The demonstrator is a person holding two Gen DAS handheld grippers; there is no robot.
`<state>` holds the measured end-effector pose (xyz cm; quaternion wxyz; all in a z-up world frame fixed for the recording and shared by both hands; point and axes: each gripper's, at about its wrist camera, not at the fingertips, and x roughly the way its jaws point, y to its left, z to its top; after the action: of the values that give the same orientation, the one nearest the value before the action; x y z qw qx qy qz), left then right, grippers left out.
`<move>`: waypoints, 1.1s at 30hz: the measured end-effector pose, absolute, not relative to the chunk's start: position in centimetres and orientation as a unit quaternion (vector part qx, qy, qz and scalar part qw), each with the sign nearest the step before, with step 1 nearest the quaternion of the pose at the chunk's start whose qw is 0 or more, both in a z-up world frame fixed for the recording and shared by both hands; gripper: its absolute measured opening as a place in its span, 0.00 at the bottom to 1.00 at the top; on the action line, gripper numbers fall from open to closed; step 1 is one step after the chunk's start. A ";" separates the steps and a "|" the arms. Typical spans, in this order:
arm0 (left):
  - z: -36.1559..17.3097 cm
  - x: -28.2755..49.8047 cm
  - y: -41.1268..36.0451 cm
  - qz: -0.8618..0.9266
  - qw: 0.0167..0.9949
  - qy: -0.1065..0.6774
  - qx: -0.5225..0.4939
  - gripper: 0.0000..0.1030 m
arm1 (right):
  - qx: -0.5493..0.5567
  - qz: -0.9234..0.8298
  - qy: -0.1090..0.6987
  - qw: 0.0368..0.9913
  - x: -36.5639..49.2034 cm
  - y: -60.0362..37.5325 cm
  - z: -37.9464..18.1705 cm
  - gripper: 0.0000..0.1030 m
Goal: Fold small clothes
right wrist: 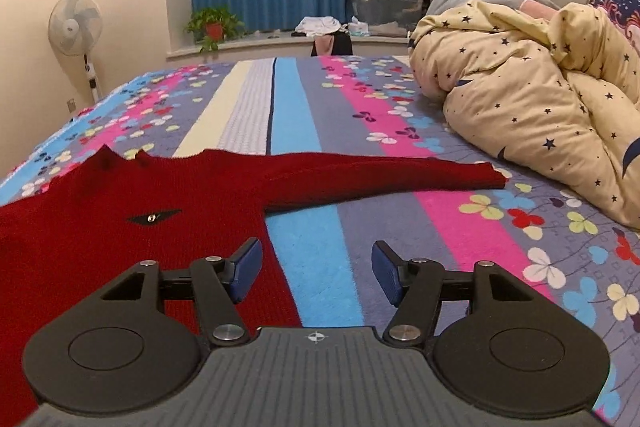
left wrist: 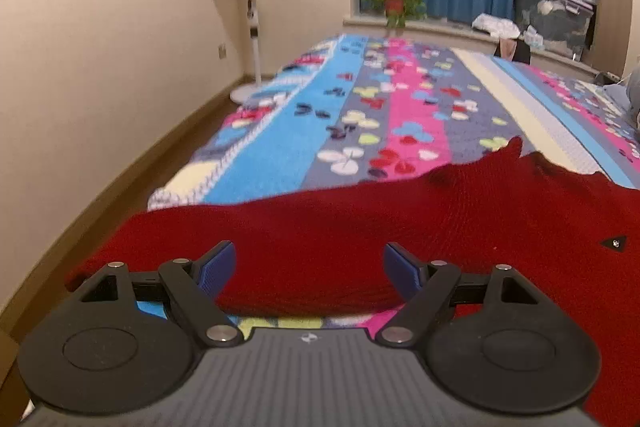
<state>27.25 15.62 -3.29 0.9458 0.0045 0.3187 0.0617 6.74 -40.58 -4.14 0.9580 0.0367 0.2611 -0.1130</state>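
- Left wrist view: left tool (left wrist: 308,269), jaws spread wide, grasping nothing. Red sweater (left wrist: 360,235) fills the lower centre and right of frame, directly ahead between and beyond the pads, spread flat on the bed (left wrist: 280,131).
- Right wrist view: right tool (right wrist: 316,273), released, empty, poised over the sweater's side edge at lower centre. Sweater body lies lower left; its sleeve (right wrist: 380,173) runs lengthwise rightward across mid-frame, likely nearer this hand.

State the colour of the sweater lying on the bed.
Dark red sweater, clearest in the right wrist view.
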 end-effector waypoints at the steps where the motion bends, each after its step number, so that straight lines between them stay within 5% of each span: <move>1: -3.6 27.4 16.0 0.064 0.942 0.328 -0.006 0.83 | 0.032 -0.112 0.262 0.958 6.9 -40.4 -4.2 0.61; 11: -4.9 29.2 23.5 0.153 0.906 0.364 -0.152 0.82 | 0.012 -0.112 0.263 0.958 7.0 -39.9 -4.1 0.60; 13: -5.1 29.2 25.0 0.172 0.896 0.364 -0.186 0.81 | 0.010 -0.109 0.262 0.959 7.0 -39.9 -3.9 0.53; 15: -5.3 29.1 26.3 0.186 0.888 0.362 -0.215 0.78 | 0.013 -0.107 0.265 0.958 7.0 -40.0 -4.0 0.25; 17: -5.8 29.0 27.4 0.199 0.879 0.364 -0.237 0.75 | 0.021 -0.099 0.268 0.958 7.1 -40.1 -4.0 0.12; 20: -6.5 28.8 29.0 0.217 0.863 0.366 -0.272 0.69 | 0.017 -0.092 0.271 0.958 7.3 -39.7 -4.0 0.12; 33: -8.5 29.2 31.8 0.252 0.844 0.358 -0.308 0.10 | 0.011 -0.091 0.289 0.953 7.8 -39.2 -4.5 0.12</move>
<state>29.23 31.84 -8.52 0.8444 -0.3085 0.3584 0.2518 7.80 -39.21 -4.49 0.9529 0.0114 0.2890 -0.0914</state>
